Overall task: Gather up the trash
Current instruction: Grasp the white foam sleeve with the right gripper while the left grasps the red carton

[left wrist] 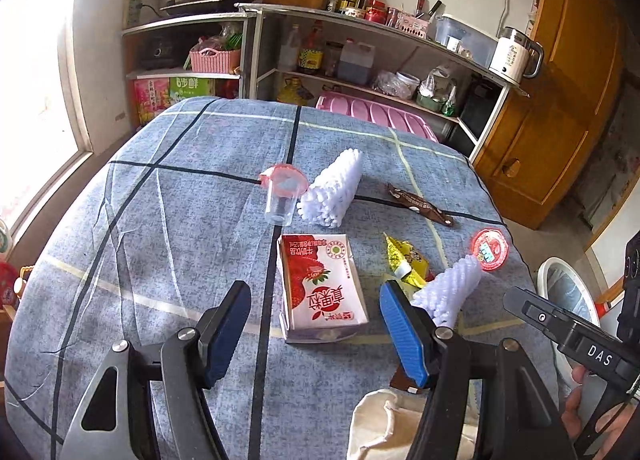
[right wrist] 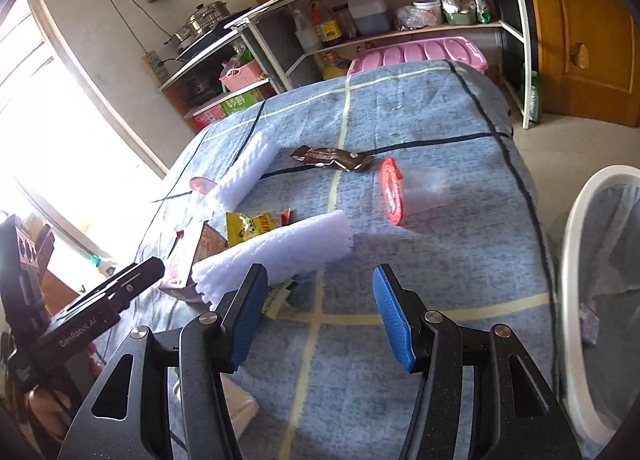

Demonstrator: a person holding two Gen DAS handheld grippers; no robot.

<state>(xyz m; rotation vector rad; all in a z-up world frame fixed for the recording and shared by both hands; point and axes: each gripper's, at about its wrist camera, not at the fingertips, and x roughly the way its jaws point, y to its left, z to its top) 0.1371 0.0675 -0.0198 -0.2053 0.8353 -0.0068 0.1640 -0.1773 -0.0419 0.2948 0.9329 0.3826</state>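
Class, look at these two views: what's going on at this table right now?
A person holds a gripper in each hand over a table covered in a blue cloth and strewn with trash. The left gripper hangs open over a strawberry milk carton; the right gripper is open beside a white foam sleeve. Nothing is held yet.

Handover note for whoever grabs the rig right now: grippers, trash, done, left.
Left hand-held gripper: open, empty, over the near end of the strawberry milk carton.
Right hand-held gripper: open, empty, just right of the near foam sleeve.
On the blue tablecloth: carton, near foam sleeve, far foam sleeve, clear cup with pink lid, brown wrapper, yellow wrapper, red-lidded cup lying on its side.
White bin stands off the table's right side; a cloth bag lies at the near edge.
Done: nothing visibly collected.
Left: every piece.
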